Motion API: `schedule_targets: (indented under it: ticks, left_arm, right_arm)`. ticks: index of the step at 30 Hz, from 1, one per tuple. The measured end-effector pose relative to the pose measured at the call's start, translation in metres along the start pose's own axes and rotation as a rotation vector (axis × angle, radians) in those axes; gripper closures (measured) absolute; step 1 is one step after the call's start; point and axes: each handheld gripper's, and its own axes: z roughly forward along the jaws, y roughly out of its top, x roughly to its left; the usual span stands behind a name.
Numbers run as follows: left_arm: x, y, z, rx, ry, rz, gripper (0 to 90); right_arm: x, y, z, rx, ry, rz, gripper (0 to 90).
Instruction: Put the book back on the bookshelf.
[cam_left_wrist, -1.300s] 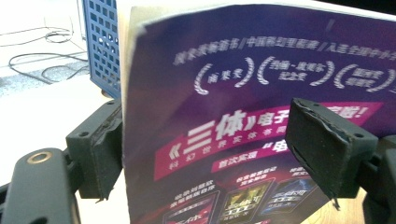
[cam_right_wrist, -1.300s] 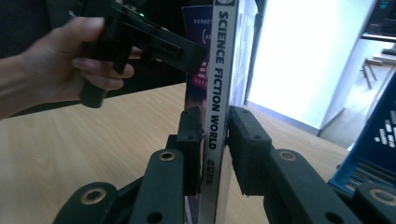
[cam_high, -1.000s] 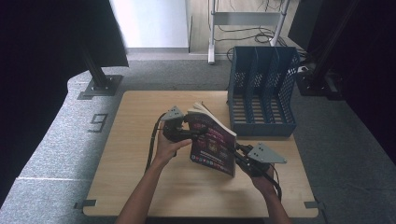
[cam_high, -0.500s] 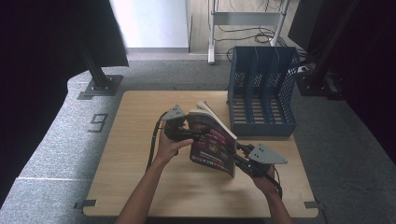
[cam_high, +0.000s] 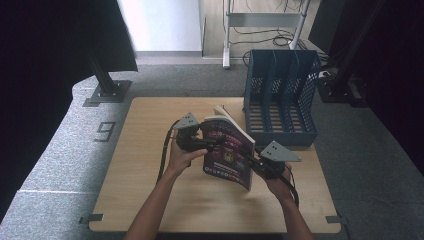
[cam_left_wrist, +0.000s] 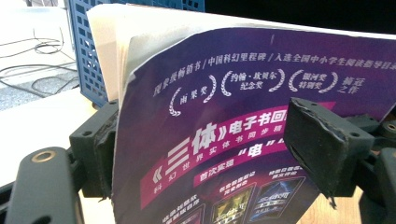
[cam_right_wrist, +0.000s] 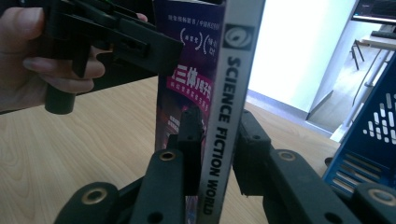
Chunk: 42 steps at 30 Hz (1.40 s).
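The left hand-held gripper (cam_high: 212, 143) clamps the book (cam_high: 229, 150) by its top edge at mid-worktop (cam_high: 135, 170), while at four o'clock of it the right hand-held gripper (cam_high: 252, 164) has just been closing and pinches the spine low down. The step in hand looks like standing the book upright between both grips. Next, I judge, it must swing toward the blue rack (cam_high: 282, 95) at one o'clock and slide spine-down into a slot without the pages fanning.
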Motion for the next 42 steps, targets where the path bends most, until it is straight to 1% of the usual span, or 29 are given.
schedule_targets:
  ticks: [2, 3, 6, 8, 11, 12, 13, 15, 16, 19, 22, 26, 29, 35, 40, 42]
  left_arm:
    - [0.000, 0.000, 0.000, 0.001, 0.004, 0.004, 17.6]
    - [0.000, 0.000, 0.000, -0.002, 0.009, 0.005, 17.4]
    - [0.003, 0.000, -0.001, -0.013, 0.014, 0.003, 16.4]
    - [0.003, 0.000, 0.000, -0.023, 0.011, 0.007, 15.5]
    - [0.002, 0.000, 0.000, -0.027, 0.000, 0.015, 14.8]
    - [0.002, 0.000, 0.001, -0.025, -0.009, 0.017, 15.1]
    - [0.001, 0.000, 0.001, -0.021, -0.018, 0.020, 15.6]
    - [-0.001, 0.000, 0.002, -0.015, -0.019, 0.031, 15.7]
    - [-0.001, 0.000, 0.002, -0.017, -0.022, 0.029, 15.8]
    - [0.000, 0.001, 0.001, -0.021, -0.032, 0.018, 16.3]
    - [0.000, 0.001, 0.001, -0.016, -0.034, 0.023, 16.4]
    - [0.000, 0.001, 0.000, -0.013, -0.035, 0.026, 16.4]
    - [-0.001, 0.001, -0.001, -0.012, -0.031, 0.028, 16.4]
    - [-0.004, -0.001, 0.000, -0.011, -0.004, 0.035, 16.2]
    - [-0.002, -0.005, -0.001, -0.002, 0.017, 0.011, 16.1]
    - [-0.001, -0.008, -0.003, 0.006, 0.032, -0.001, 16.1]
  right_arm:
    - [0.000, 0.000, 0.000, 0.005, -0.019, -0.002, 79.0]
    - [0.000, 0.000, -0.001, 0.005, -0.020, -0.002, 79.9]
    - [0.000, -0.003, -0.006, -0.015, 0.014, 0.004, 80.9]
    - [0.001, -0.005, -0.009, -0.031, 0.040, -0.012, 81.1]
    - [0.003, -0.006, -0.011, -0.040, 0.053, -0.023, 80.8]
    - [0.003, -0.006, -0.012, -0.041, 0.056, -0.025, 80.5]
    - [0.002, -0.006, -0.012, -0.040, 0.059, -0.028, 79.6]
    - [0.001, -0.006, -0.010, -0.039, 0.071, -0.025, 76.5]
    - [0.000, -0.005, -0.009, -0.040, 0.077, -0.024, 74.4]
    - [-0.001, -0.002, -0.003, -0.023, 0.078, -0.021, 70.7]
    - [-0.003, 0.001, 0.004, -0.005, 0.076, -0.010, 70.3]
    - [-0.002, 0.003, 0.011, 0.016, 0.059, -0.004, 75.3]
    - [-0.001, 0.004, 0.012, 0.023, 0.051, -0.004, 79.8]
    - [-0.002, 0.004, 0.010, 0.025, 0.037, 0.018, 81.1]
    - [-0.001, 0.003, 0.009, 0.015, 0.026, 0.028, 81.2]
    - [-0.001, 0.003, 0.009, 0.014, 0.024, 0.035, 81.2]
